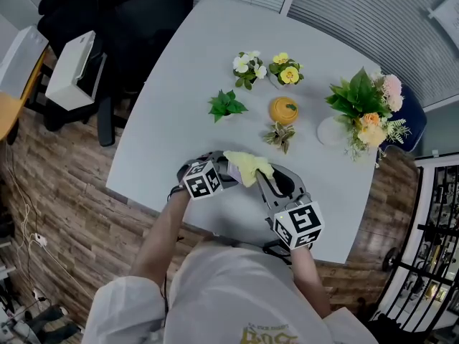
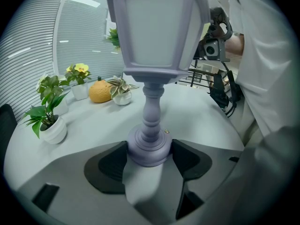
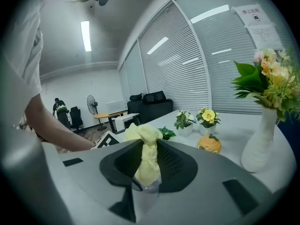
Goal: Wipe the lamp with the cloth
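The left gripper [image 2: 149, 159] clamps the round base of the upright grey lantern-shaped lamp [image 2: 152, 64] on the pale table [image 1: 179, 84]. The right gripper [image 3: 147, 168] pinches the crumpled yellow cloth [image 3: 149, 142] just right of the lamp's head.

Grey counter [image 1: 179, 84] seen from above. Left tongs [image 1: 224, 170] and right tongs [image 1: 267, 180] meet near front edge, yellow cloth [image 1: 248, 165] bunched between them. Beyond: green potted plant [image 1: 226, 106], orange pot [image 1: 283, 110], white flower vase [image 1: 333, 130].
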`<state>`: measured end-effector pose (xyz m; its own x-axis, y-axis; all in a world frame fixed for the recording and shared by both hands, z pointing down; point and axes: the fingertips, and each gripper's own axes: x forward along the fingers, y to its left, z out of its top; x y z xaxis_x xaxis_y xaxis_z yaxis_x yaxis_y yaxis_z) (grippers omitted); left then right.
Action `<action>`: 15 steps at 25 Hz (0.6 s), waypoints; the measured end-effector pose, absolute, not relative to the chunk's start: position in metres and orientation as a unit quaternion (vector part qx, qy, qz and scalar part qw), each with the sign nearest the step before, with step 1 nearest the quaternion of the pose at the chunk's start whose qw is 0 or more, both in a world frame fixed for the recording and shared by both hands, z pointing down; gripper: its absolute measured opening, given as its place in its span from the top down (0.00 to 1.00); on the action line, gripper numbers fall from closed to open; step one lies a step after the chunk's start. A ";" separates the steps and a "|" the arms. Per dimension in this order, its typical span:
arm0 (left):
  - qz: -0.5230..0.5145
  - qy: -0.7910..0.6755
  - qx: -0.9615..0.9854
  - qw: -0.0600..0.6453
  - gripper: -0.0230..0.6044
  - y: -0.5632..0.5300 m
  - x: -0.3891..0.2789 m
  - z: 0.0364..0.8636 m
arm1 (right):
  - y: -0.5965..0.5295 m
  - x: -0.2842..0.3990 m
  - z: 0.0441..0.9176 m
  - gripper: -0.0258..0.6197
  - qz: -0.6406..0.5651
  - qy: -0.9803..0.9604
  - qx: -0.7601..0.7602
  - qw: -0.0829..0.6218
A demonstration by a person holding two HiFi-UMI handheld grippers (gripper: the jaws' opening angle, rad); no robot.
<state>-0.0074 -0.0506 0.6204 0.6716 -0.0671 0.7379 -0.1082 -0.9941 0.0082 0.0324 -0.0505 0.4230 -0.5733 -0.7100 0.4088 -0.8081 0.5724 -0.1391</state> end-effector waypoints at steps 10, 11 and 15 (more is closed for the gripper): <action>0.402 -0.048 0.914 0.027 0.48 -0.050 -0.007 0.621 | -0.039 0.021 0.418 0.81 0.086 -0.874 0.430 0.210; 0.403 -0.048 0.914 0.026 0.48 -0.050 -0.007 0.620 | -0.037 0.019 0.417 0.81 0.080 -0.874 0.428 0.215; 0.403 -0.048 0.914 0.026 0.48 -0.050 -0.007 0.620 | -0.033 0.013 0.416 0.81 0.058 -0.875 0.419 0.234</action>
